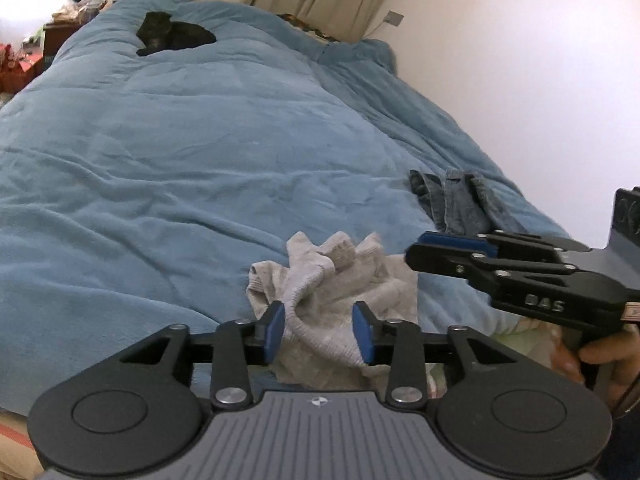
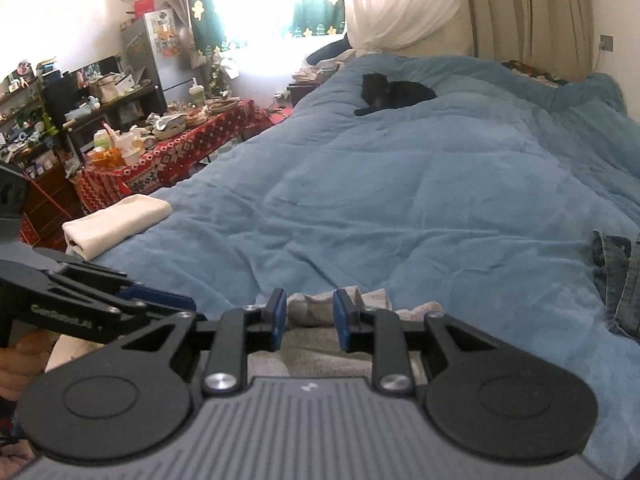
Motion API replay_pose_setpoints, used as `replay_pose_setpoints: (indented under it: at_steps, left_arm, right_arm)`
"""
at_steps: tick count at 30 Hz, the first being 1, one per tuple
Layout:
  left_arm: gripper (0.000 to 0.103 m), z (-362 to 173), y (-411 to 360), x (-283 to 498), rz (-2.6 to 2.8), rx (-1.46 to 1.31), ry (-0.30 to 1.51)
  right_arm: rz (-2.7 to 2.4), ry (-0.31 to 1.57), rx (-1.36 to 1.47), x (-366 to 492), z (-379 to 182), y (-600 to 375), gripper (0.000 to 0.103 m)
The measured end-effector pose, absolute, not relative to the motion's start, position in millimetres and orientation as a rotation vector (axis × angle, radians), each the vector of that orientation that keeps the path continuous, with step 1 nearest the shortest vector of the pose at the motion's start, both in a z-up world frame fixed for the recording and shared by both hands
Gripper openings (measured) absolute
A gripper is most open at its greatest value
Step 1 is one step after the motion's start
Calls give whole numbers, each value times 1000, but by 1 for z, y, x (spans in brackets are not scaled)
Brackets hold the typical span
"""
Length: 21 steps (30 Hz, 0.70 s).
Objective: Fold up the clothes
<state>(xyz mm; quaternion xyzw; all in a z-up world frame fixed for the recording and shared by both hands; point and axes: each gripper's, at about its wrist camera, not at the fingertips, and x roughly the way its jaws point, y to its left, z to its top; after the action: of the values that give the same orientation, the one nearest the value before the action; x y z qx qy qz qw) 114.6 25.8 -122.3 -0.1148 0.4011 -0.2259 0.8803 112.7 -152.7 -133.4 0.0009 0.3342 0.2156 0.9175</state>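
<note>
You have two claws here, one in each hand. Your left claw (image 1: 319, 330) is partly open, and a bunched fold of the grey garment (image 1: 332, 280) sits between its blue pads (image 1: 275, 330), but the pads do not squeeze it. Your right claw (image 2: 307, 317) is partly open too, with the grey cloth lying just past its tips and nothing pinched. In the left view you can see the right claw from the side, close above the grey garment, and your hand (image 1: 600, 360) on its handle. There is one grey garment, crumpled at the near edge of the bed, right in front of both claws. There is one pair of jeans (image 1: 460, 200), lying rumpled to the right of it, a little way off. There is one cream cloth (image 2: 116, 224), folded, near the left edge of the bed. One black thing (image 2: 394, 94) lies far up the bed; it may be a cat or a dark cloth, and you cannot tell which. The bed is covered by one big blue blanket (image 2: 400, 200) with soft creases. Beside the bed stands a table with a red patterned cloth (image 2: 180, 156), crowded with small things. Behind it are shelves (image 2: 100, 100) full of clutter and one grey fridge (image 2: 146, 52). Pale curtains (image 2: 520, 8) hang by a bright window, and the wall (image 1: 520, 60) on the right is plain white.
</note>
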Motion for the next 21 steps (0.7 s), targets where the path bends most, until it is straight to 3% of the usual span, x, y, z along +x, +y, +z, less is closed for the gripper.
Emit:
replay_pose_setpoints:
  at_steps: [4, 6, 7, 8, 10, 21]
  left_arm:
    - [42, -133, 25, 124, -459, -251, 876]
    - [38, -142, 23, 132, -463, -282, 911]
    - [34, -145, 21, 136, -474, -297, 927]
    - [20, -148, 17, 140, -486, -300, 943]
    - [3, -153, 9, 148, -497, -295, 972]
    - [2, -106, 4, 174, -420, -293, 824]
  right_arm:
    - [457, 694, 0, 98, -136, -160, 28]
    - [461, 698, 11, 90, -139, -163, 28]
    - [460, 701, 18, 86, -141, -165, 28]
    - [458, 705, 26, 82, -143, -168, 28]
    - [457, 718, 43, 76, -148, -172, 28]
    - [549, 720, 29, 59, -154, -148, 28]
